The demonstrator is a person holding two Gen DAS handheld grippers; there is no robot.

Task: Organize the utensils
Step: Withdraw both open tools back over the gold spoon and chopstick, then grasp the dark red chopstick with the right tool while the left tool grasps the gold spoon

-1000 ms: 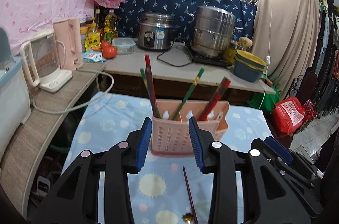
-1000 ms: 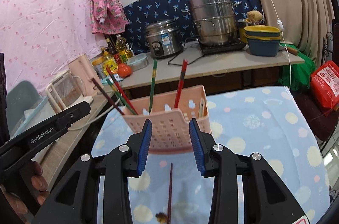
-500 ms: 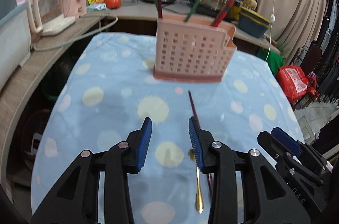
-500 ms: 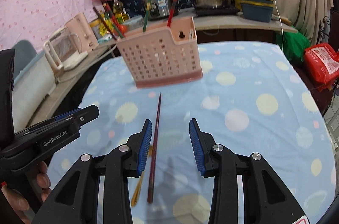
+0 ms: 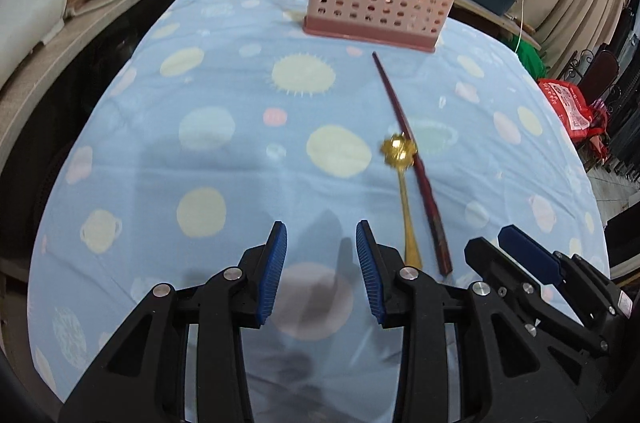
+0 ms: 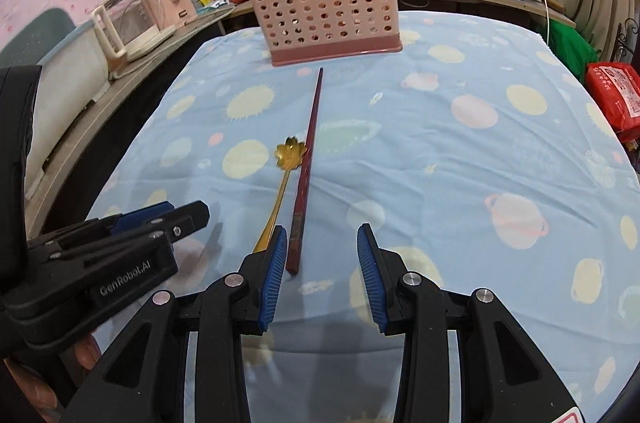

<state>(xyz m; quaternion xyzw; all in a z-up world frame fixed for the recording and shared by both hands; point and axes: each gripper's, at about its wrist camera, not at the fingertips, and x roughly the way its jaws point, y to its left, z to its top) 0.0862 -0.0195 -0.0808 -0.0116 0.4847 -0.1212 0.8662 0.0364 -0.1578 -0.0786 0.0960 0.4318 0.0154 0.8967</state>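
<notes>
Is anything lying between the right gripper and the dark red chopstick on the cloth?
Nothing visible does. The right gripper hangs open over bare blue dotted cloth, with the dark red chopstick ending by its left finger. The gold flower-bowl spoon lies alongside, left of the chopstick.

Pale blue tablecloth (image 5: pixel 224 183) with cream, pink and planet spots; pink perforated utensil caddy (image 5: pixel 378 3); gold flower-bowled spoon (image 5: pixel 402 183); dark red chopstick (image 5: pixel 404 127).

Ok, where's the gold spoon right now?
The gold spoon lies on the blue spotted tablecloth in front of the pink utensil caddy, just left of the dark red chopstick, its flower-shaped bowl toward the caddy.
</notes>
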